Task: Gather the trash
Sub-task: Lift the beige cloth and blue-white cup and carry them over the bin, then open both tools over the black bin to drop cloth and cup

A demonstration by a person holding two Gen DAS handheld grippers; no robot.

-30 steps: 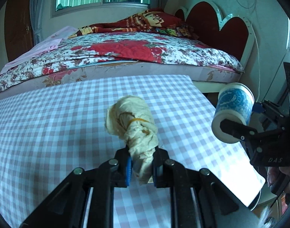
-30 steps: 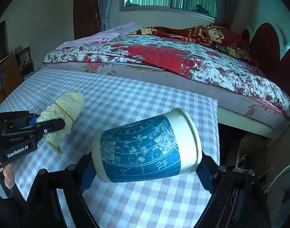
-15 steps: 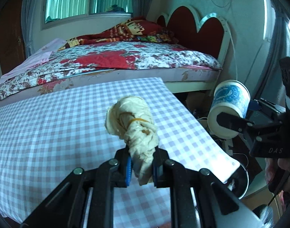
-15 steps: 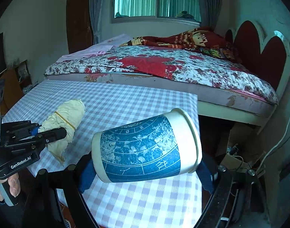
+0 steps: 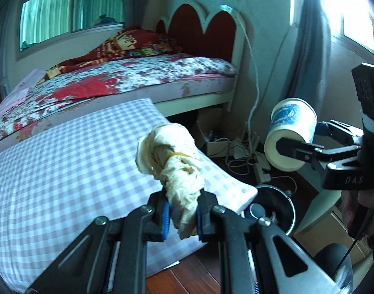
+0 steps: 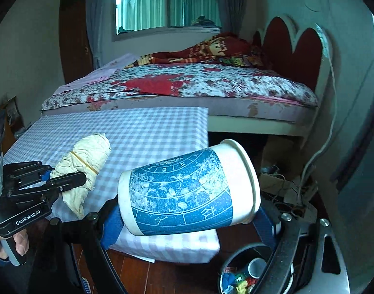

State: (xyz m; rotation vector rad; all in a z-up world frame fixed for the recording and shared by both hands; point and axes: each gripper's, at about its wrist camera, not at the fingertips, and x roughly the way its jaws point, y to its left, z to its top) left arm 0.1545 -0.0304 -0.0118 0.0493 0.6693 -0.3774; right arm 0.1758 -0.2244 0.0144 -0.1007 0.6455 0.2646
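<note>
Wad (image 5: 173,169) of cream paper, bound with a rubber band, sits pinched by its lower end between the blue pads of the left gripper (image 5: 181,216), whose jaws are pressed close on it. That gripper tilts downward, with the wad sticking up and forward over the corner of the checked table (image 5: 64,171). In the right wrist view the hand (image 6: 8,242) grips its handle from below at the left edge. The right gripper (image 6: 187,223) stands spread wide, clamping a blue-and-white paper cup (image 6: 187,188) on its side across base and rim, the rim toward the right. It too points downward, held in the air past the table's edge. Below it on the wooden floor (image 6: 143,276) stands a round bin (image 6: 245,274) with coloured scraps inside. Behind the table is a bed (image 6: 187,85).
</note>
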